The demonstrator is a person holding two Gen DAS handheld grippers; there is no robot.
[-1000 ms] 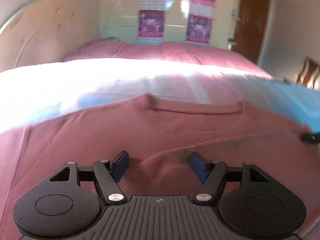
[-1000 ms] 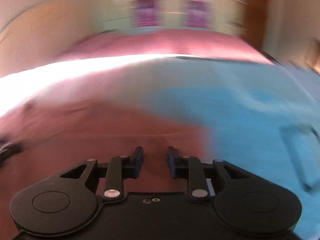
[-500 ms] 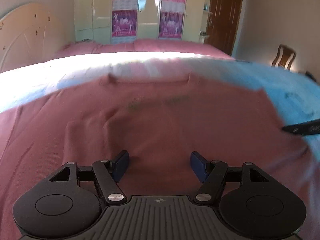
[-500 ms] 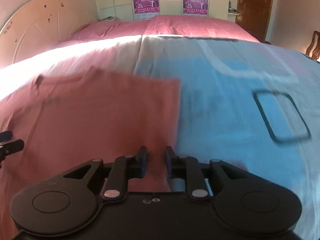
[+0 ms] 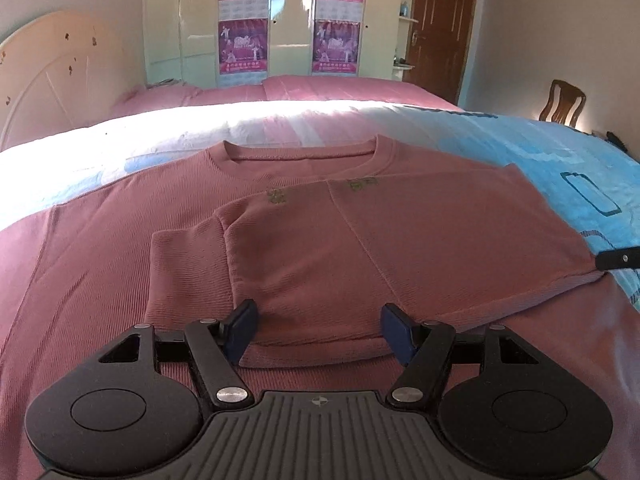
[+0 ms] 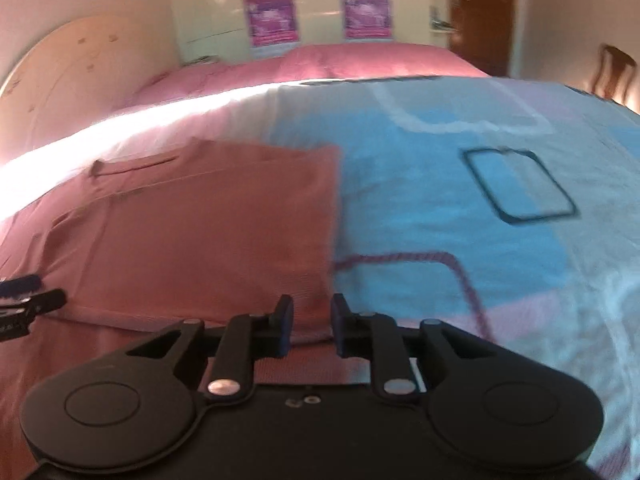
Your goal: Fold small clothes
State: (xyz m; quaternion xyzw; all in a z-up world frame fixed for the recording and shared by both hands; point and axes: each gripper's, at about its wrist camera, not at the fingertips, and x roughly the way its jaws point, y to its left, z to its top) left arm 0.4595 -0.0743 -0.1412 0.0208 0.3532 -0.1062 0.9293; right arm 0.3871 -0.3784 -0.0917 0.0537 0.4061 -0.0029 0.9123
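the left tongs stand wide open and empty over the pink top, which lies flat on the bed just ahead. the right tongs are nearly closed, holding nothing i can make out. since a second ago the right side has been folded over the middle, so one fold looks done. only the left view shows the sleeve cuff; the right view shows the folded edge.

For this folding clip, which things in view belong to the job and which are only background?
Part of the job:
- pink sweater, right side and sleeve already folded across the front
- left tongs, open
- right tongs, slightly open at the sweater's folded edge

Just there:
- blue patterned bedspread
- headboard
- posters
- door
- chair
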